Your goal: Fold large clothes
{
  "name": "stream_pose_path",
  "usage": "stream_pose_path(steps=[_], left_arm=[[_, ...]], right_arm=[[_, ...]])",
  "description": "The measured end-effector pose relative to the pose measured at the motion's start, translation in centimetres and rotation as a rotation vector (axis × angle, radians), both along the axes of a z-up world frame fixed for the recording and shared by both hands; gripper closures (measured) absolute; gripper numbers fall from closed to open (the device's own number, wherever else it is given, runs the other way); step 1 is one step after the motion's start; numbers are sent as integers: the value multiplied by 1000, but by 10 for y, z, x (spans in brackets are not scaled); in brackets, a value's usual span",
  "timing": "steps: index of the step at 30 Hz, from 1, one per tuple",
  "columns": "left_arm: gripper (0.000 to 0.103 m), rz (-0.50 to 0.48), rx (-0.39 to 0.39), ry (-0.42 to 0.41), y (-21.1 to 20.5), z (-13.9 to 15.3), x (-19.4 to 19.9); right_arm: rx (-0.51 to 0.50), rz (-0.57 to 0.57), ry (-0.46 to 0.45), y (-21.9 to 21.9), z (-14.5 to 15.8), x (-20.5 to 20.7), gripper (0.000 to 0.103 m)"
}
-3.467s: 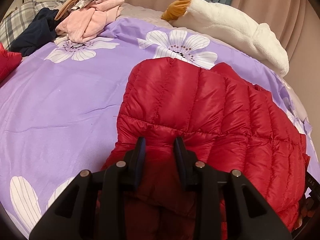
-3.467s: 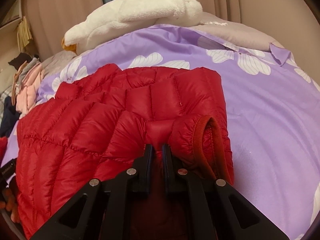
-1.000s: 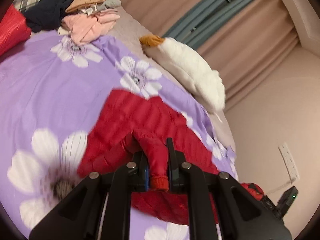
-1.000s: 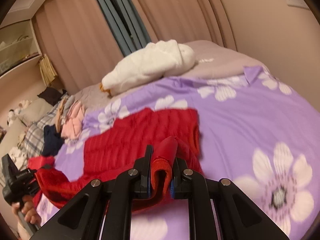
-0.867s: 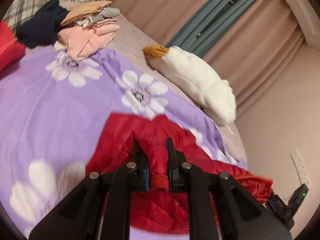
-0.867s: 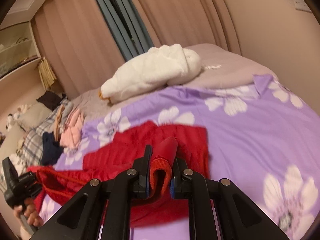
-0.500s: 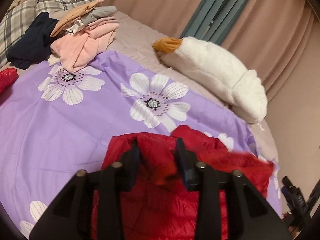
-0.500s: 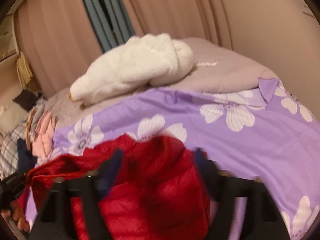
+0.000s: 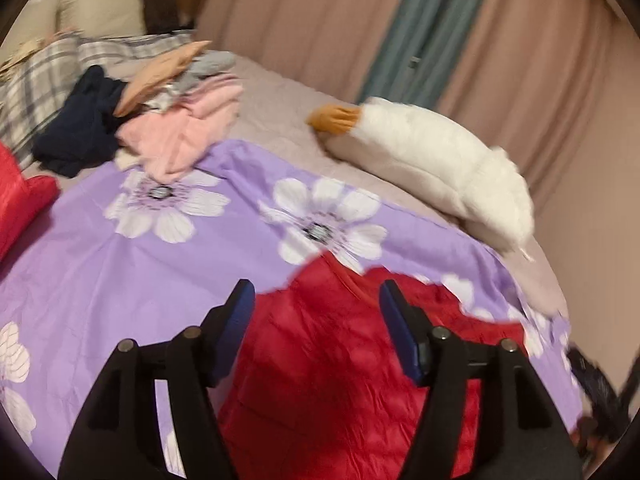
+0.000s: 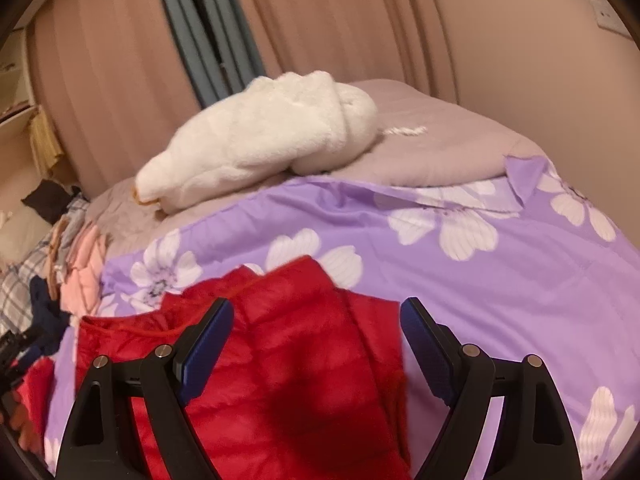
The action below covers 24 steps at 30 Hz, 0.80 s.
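A red quilted down jacket lies folded on the purple flowered bed cover. My left gripper is open and empty, its fingers spread just above the jacket's left part. In the right wrist view the jacket lies under my right gripper, which is open and empty above it. The image is blurred by motion.
A white plush goose lies at the far side of the bed, also in the right wrist view. A pile of pink, grey and navy clothes sits far left. Another red garment is at the left edge. Curtains hang behind.
Both grippers held the jacket's sleeve ends lifted above the bed, carried them forward over the jacket, then opened and let go. The jacket now lies folded beneath them.
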<state>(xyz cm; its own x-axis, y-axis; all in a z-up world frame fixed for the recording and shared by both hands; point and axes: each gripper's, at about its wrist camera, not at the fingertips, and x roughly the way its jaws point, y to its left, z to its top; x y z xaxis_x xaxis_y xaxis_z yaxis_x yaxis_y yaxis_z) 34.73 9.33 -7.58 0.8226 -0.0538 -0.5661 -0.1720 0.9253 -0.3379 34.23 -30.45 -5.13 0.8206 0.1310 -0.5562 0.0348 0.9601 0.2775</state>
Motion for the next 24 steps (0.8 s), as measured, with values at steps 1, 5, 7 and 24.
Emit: stream_pose_path(steps=[1,5,7,24], left_arm=[[63,2,12,5,-3,-5,1],[95,21,32,126,-11,-52,23],[95,-18,17,129,-18,-65,31],[89,9,5,46,-13,-147,109]], right_arm=[[-5,2,-4,4,-1,1,19],[-54,5,27,22,-15,13,97],[-82,53,20,32,-23,20,98],[12,90,117,34,-128,101,103]])
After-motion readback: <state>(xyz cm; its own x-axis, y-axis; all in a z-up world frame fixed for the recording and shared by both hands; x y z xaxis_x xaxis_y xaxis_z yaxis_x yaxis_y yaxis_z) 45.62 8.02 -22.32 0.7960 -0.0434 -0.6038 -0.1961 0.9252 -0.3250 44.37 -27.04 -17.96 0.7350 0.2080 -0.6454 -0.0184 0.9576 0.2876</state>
